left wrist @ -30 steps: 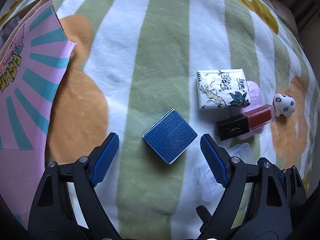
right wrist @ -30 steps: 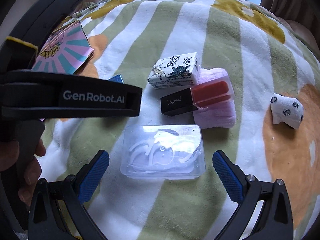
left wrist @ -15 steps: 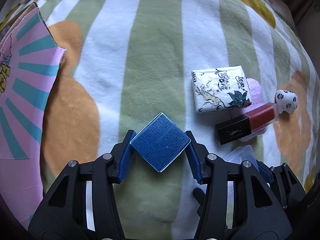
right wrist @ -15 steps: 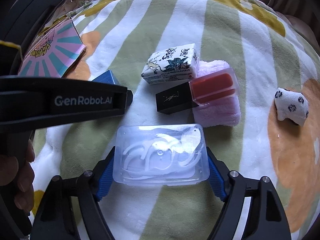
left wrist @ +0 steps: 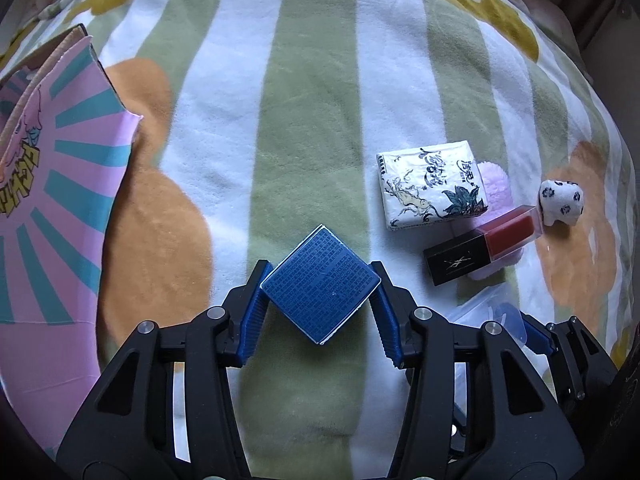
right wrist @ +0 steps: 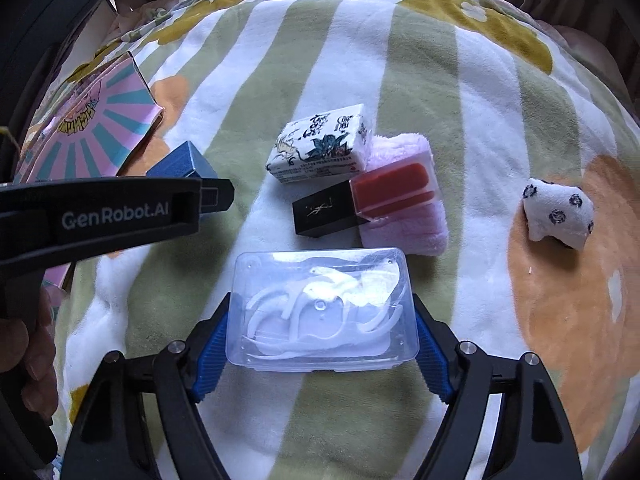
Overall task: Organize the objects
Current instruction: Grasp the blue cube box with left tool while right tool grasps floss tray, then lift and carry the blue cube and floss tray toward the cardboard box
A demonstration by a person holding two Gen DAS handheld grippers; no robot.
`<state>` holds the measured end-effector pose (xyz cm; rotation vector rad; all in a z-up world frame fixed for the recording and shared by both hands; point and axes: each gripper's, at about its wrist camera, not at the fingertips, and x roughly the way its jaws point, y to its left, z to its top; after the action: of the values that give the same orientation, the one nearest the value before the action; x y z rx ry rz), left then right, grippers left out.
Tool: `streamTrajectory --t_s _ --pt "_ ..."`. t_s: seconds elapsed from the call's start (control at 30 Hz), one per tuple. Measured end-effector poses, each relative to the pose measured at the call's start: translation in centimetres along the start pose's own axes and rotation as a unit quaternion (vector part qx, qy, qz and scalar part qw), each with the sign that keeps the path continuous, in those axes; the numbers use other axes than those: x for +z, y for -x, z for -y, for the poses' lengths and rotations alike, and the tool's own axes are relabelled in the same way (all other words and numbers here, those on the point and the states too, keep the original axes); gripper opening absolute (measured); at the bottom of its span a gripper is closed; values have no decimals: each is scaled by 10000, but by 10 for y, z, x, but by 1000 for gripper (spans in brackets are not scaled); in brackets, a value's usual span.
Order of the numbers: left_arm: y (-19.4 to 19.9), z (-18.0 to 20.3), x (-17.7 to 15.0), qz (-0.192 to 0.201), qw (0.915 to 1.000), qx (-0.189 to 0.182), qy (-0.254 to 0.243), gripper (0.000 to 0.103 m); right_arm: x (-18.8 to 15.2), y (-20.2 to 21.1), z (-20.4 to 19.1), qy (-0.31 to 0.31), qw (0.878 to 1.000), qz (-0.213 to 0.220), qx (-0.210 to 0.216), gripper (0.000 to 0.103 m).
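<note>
Left gripper (left wrist: 320, 304) clamped on a small blue box (left wrist: 320, 285), blue pads pressed against two opposite corners so the box sits diamond-wise between them, over a green stripe of the striped fleece blanket (left wrist: 312, 92). Right gripper (right wrist: 322, 344) closed around a clear plastic case of white floss picks (right wrist: 322, 312), pads tight against its short ends, case near the bottom middle of the right wrist view. Just beyond the case: a black-and-red lipstick box (right wrist: 366, 202) lying partly on a folded pink cloth (right wrist: 408, 220), and touching it at the far side a printed tissue pack (right wrist: 320, 144). Off to the right, well apart, on an orange patch: a small white plush toy with dark spots (right wrist: 558, 212). At the left edge: a pink carton with teal rays (left wrist: 44, 200), flap raised. Seen from the right wrist, the left gripper's black body crossing the left side, a hand (right wrist: 28, 364) on its handle.
</note>
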<state>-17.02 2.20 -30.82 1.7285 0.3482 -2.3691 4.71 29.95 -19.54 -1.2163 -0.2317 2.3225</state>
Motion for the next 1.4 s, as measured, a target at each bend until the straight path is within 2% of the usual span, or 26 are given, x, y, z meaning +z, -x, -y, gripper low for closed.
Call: streamTrajectory --t_s 0.03,0.07,0.2,0.33,0.57,1.03,1.2,1.4 --pt "4 1 0 23 10000 -1 -3 45 2 5 2 3 10000 28 -18 76" --pt "12 7 2 49 10000 0 -59 45 5 10 5 625 9972 309 285 76" --pt "34 16 -2 177 9993 -2 -343 45 0 36 -3 806 9952 464 299 76" --pt "74 0 -4 309 9988 -36 -383 45 15 56 -14 813 9947 593 228 76" --pt "134 0 1 474 9962 -109 -723 45 24 112 -9 759 9940 773 170 76" --pt "252 -3 -30 628 9923 -316 -1024 45 10 217 4 387 9934 1072 136 76" --pt "278 0 -49 603 9911 -449 -1098 45 -1 239 7 289 9923 1191 171 76" --pt "297 3 -60 679 9859 -539 -1428 45 -6 248 6 222 9911 1306 158 76"
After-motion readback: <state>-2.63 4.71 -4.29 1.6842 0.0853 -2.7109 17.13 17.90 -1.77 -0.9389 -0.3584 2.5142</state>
